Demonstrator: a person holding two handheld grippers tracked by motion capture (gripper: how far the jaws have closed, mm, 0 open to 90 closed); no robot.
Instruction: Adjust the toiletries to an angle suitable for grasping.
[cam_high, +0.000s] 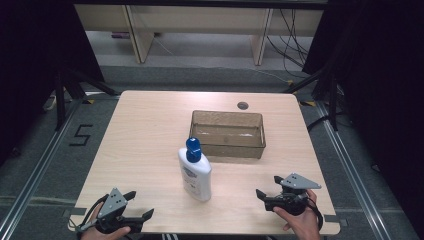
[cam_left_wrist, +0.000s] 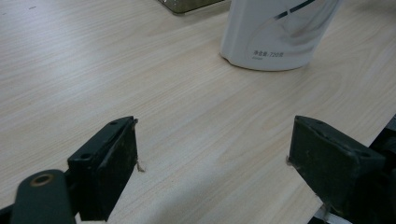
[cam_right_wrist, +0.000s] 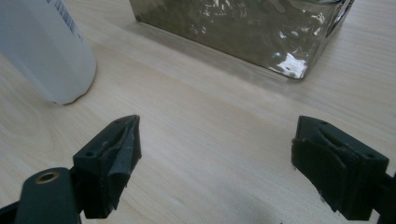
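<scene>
Black jaws gaping empty on our left gripper (cam_high: 131, 205) and right gripper (cam_high: 266, 186), we sit at the start, with the white bottle (cam_high: 195, 171) upright between them awaiting a grasp, the clear bin (cam_high: 228, 133) just beyond.

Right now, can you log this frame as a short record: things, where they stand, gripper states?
surface: wooden table
bottle: white bottle with blue cap, upright, near the table's middle
bin: clear brownish bin, behind the bottle, apart from it, nothing seen inside
left gripper: left gripper at the near left edge, jaws open, nothing between them
right gripper: right gripper at the near right, jaws open, nothing between them
contact: neither gripper touches the bottle or bin
</scene>
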